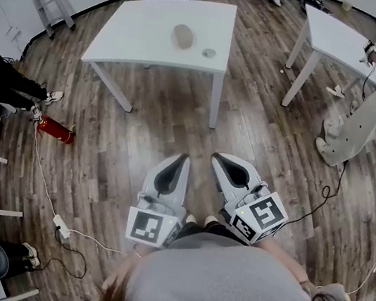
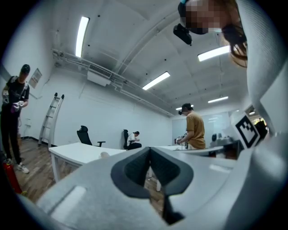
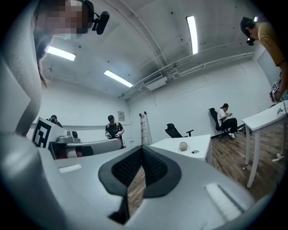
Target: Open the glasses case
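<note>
One broad wooden floor (image 1: 162,135) fills the head view. A white table (image 1: 142,38) stands straight ahead and a second table (image 1: 336,35) is at upper right. Both tools are held low against the person's body, side by side, well apart from the nearer table. The left gripper (image 1: 184,158) has its jaws pressed together with nothing between them. The right gripper (image 1: 217,158) is likewise closed and empty. The glasses case (image 1: 183,36), pale and rounded, lies on the nearer table. A small grey round object (image 1: 209,53) sits just beside it.
</note>
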